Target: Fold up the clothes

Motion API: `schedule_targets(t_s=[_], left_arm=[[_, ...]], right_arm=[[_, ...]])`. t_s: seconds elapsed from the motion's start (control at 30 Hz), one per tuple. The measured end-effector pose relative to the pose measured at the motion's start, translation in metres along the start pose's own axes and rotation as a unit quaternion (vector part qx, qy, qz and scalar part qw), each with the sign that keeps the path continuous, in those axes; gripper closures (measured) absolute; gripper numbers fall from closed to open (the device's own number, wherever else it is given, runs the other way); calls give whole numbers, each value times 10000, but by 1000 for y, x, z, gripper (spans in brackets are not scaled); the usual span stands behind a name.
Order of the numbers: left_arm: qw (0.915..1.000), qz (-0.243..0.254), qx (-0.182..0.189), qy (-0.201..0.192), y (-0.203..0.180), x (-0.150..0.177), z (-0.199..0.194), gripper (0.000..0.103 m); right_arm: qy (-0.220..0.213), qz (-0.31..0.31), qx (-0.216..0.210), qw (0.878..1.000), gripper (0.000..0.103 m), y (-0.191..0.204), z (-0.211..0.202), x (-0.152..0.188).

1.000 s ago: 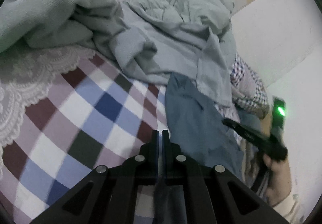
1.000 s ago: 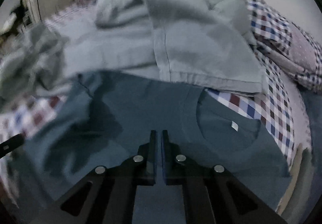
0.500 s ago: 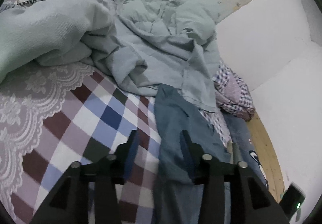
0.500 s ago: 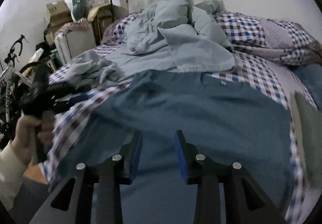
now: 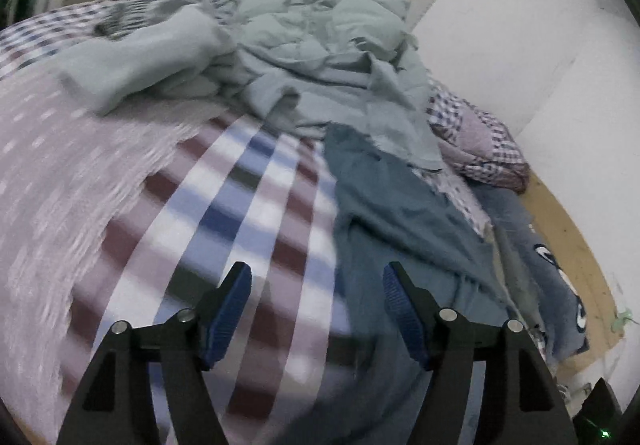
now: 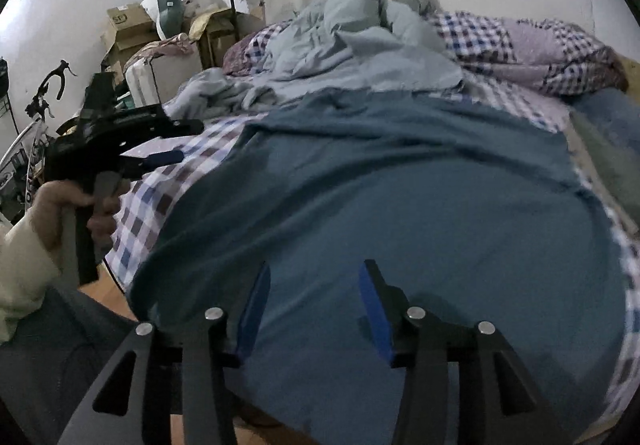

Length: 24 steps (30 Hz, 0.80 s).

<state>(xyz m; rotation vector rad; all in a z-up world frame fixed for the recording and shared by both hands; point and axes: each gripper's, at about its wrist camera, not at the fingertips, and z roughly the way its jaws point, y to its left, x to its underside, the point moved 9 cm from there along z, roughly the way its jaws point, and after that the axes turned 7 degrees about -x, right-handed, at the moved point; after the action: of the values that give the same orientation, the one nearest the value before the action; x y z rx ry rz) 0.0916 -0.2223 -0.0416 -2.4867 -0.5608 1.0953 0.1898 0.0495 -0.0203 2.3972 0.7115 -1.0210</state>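
In the left wrist view, the left gripper point(image 5: 316, 277) now has its jaws spread wide and released, where a second ago they were pinched together on the edge of the blue T-shirt point(image 5: 400, 213); half a second ago they were already parting. The gripper has also drawn back and up, so the shirt's near edge lies under and just past the right-hand jaw, apart from both pads, while the checked bedsheet point(image 5: 240, 213) shows between the jaws. The picture is smeared on the left side, which suggests the gripper is in motion. Beyond the shirt, a heap of pale green clothes point(image 5: 312, 57) overlaps its far end, and a checked pillow point(image 5: 476, 141) lies by the wall. In the right wrist view, the right gripper point(image 6: 314, 277) is likewise released, its jaws wider than half a second ago and holding nothing, hovering above the near hem of the blue T-shirt point(image 6: 380, 205), which is now spread fairly flat across the bed with a few ridges near its far end. At the left, a hand point(image 6: 76, 205) holds the left gripper point(image 6: 176, 141) off the edge of the bed, jaws parted. Letting go with both grippers reads as the end of the spreading step: the shirt is laid out and ready, and no fold has been made yet. The pale green heap point(image 6: 360, 41) resting on its far edge could drag when a fold begins.
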Motion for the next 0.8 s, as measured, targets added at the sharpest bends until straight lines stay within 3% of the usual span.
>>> schedule_targets(t_s=[0.17, 0.33, 0.4, 0.5, 0.6, 0.8], left_arm=[[9995, -109, -280, -39, 4, 29, -23, 31], [9990, 166, -378, 141, 0, 63, -34, 31], [9982, 206, -527, 205, 5, 72, -38, 31], [9975, -173, -641, 261, 20, 81, -47, 31], [9955, -519, -707, 364, 34, 94, -54, 31], [9904, -412, -1010, 850, 46, 122, -48, 31]], right_arm=[[37, -412, 155, 9990, 53, 11, 4, 10], [-248, -424, 307, 9983, 53, 6, -15, 2], [-390, 96, 185, 9990, 53, -11, -25, -5], [-554, 770, 102, 9954, 53, -36, -35, -12], [-690, 1143, 132, 9910, 53, -54, -43, -18], [-727, 1437, 102, 9869, 53, -57, -45, -22]])
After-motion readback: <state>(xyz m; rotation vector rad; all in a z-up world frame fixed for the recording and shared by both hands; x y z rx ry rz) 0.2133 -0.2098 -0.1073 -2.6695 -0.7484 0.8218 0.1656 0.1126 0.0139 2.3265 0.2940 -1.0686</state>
